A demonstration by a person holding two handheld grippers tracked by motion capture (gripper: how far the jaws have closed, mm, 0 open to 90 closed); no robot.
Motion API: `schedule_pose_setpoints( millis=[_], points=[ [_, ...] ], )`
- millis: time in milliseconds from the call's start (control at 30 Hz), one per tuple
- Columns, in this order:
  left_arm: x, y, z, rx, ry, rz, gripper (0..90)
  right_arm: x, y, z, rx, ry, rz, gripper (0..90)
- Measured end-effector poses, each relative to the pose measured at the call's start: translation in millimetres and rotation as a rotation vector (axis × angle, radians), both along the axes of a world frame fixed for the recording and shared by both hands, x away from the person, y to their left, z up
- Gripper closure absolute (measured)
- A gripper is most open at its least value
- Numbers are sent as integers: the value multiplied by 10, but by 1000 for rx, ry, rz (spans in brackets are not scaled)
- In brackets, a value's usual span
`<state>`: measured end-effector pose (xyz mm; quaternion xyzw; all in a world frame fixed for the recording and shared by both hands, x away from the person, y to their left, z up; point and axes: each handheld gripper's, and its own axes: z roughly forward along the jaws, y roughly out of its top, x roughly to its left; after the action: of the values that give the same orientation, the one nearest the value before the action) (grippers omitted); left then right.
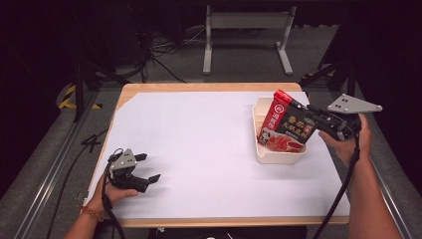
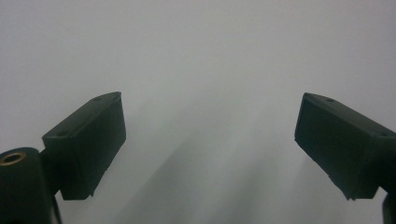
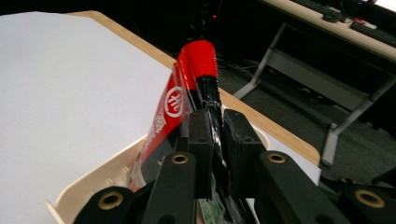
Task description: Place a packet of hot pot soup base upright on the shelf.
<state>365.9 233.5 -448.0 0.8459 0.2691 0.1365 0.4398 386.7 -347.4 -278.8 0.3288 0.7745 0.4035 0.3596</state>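
A white sheet [image 1: 199, 149] covers the wooden counter [image 1: 149, 88] in a dark room. The right gripper [image 1: 311, 117] pinches a red packet [image 1: 284, 127] over the cream tray [image 1: 261, 149]. The left gripper [image 1: 147, 167] rests spread wide on the sheet.

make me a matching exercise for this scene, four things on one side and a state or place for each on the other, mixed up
Things:
1. left gripper
2. right gripper
3. packet
4. tray

States or places:
a. cream, at the table's right side
b. red and black, held tilted over the tray
c. open, low by the near left corner
d. shut on the packet's edge

Pairs: 1-c, 2-d, 3-b, 4-a
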Motion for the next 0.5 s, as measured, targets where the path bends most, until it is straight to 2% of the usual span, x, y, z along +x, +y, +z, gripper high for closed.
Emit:
schedule_pose_setpoints(
  millis=[67,133,167,300,500],
  points=[
    [0,-2,0,-2,1,-3,98,-14,-13,-1,-8,1,1,757],
    [0,0,2,-4,1,-5,98,-45,-41,-5,-33,-8,-23,731],
    [1,-2,0,-7,4,-3,98,-78,-84,-13,-15,-11,-23,723],
    [3,-12,-1,-2,0,-5,98,-130,-137,-43,-4,-13,-38,692],
    [0,-11,-3,-4,1,-5,98,-159,-158,-117,-5,-1,-45,666]
  ],
)
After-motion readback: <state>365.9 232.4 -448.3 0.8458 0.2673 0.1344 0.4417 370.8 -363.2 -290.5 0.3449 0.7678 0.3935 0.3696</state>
